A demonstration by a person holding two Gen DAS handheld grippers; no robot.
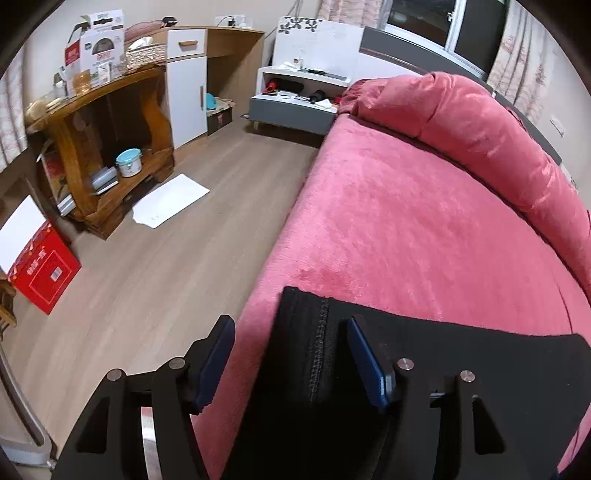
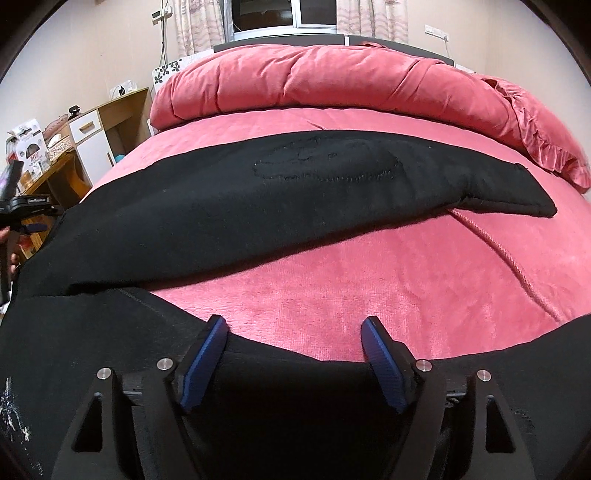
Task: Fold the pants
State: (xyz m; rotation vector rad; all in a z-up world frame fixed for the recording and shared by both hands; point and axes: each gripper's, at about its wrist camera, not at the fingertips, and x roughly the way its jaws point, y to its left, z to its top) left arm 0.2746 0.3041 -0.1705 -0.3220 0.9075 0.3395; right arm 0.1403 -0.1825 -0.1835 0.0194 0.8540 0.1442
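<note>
Nearest to me, the left gripper (image 1: 291, 338) has its blue-padded fingers (image 1: 364, 358) spread wide, one on either side of the ribbed end of the black knit pants (image 1: 303, 343); whether the pads touch the cloth I cannot tell. That end lies at the edge of the bed, on the pink plush blanket (image 1: 388, 221).

The right gripper (image 2: 295, 334) is also spread wide, its blue pads (image 2: 380, 354) standing apart over another edge of the black pants (image 2: 221, 206), nothing pinched between them. From there one dark leg stretches across the pink blanket (image 2: 332, 280) toward the right side of the bed, ending in a narrow tip, with an oval stitched patch near its middle. At the far left of this view the other gripper (image 2: 26, 206) shows by the bed's side.

Further back, a rolled pink quilt (image 2: 332, 81) lies along the head of the bed under a curtained window (image 2: 284, 14).

Off the bed, a white sheet (image 1: 173, 199) lies on the wooden floor beside a brown wooden shelf unit (image 1: 110, 147), with a red cardboard box (image 1: 44, 273) nearby.
</note>
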